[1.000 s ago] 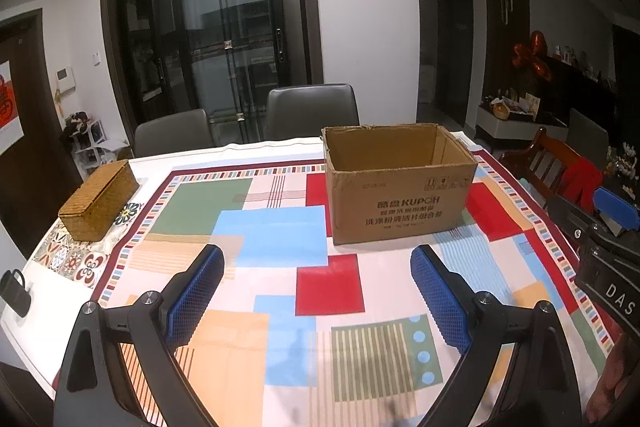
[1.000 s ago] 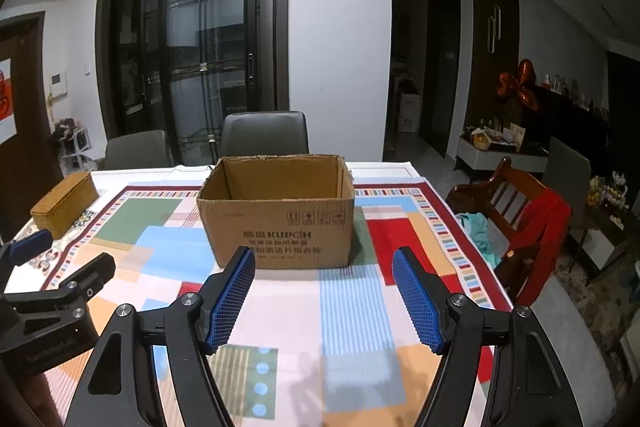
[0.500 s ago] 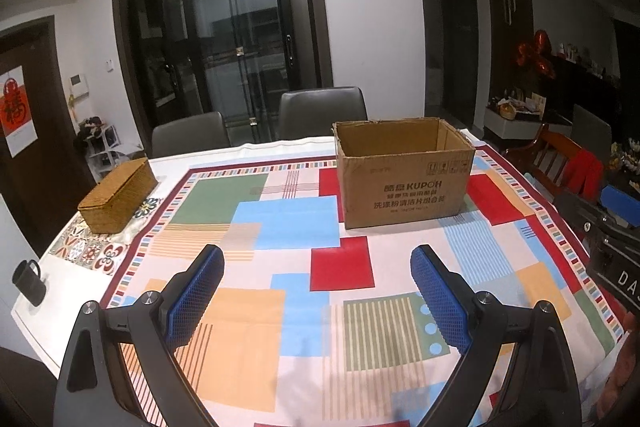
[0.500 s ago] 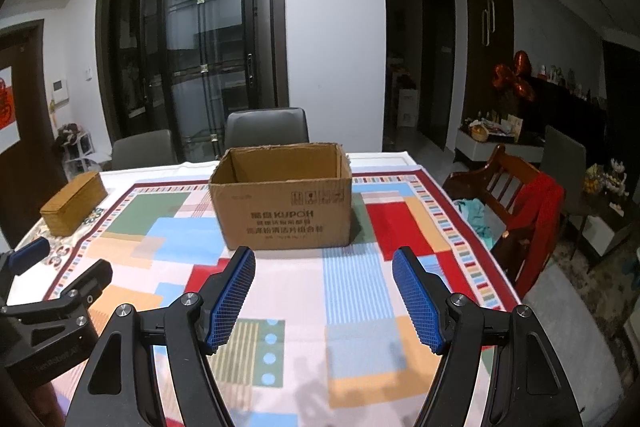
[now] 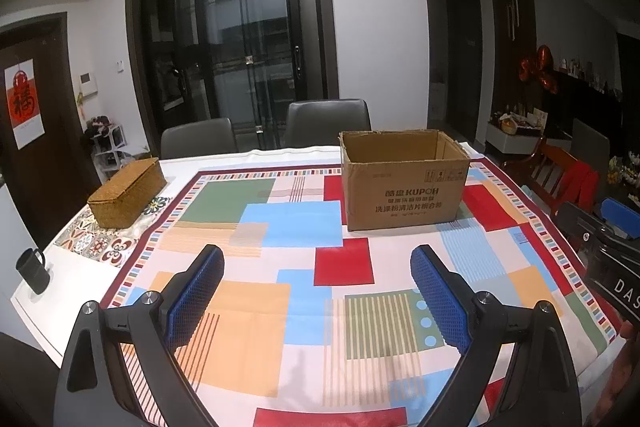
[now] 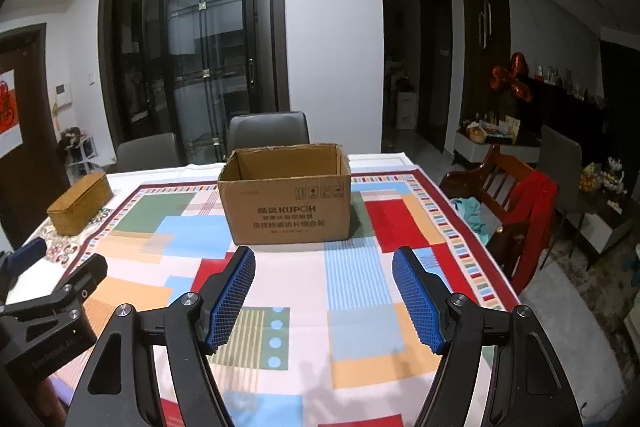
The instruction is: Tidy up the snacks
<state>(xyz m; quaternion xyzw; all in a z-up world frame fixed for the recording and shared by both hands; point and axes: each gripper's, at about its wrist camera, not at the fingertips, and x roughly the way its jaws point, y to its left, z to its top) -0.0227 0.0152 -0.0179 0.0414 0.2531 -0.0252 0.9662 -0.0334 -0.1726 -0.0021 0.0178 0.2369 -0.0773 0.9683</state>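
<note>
An open brown cardboard box (image 5: 404, 183) stands upright on the far part of the table; it also shows in the right wrist view (image 6: 286, 199). Its inside is hidden from here. No snacks are in view. My left gripper (image 5: 318, 291) is open and empty, held above the near part of the table. My right gripper (image 6: 324, 297) is open and empty, also above the near part, facing the box. The right gripper shows at the right edge of the left wrist view (image 5: 608, 251), and the left gripper shows at the left edge of the right wrist view (image 6: 44, 307).
A colourful patchwork tablecloth (image 5: 288, 223) covers the table. A woven wicker box (image 5: 128, 191) sits at the far left and a black mug (image 5: 33, 270) at the left edge. Grey chairs (image 5: 326, 123) stand behind the table, and a wooden chair with red cloth (image 6: 520, 203) at its right.
Both grippers have pulled back from the box and risen, so the box looks smaller and more of the table shows. Both stay open.
</note>
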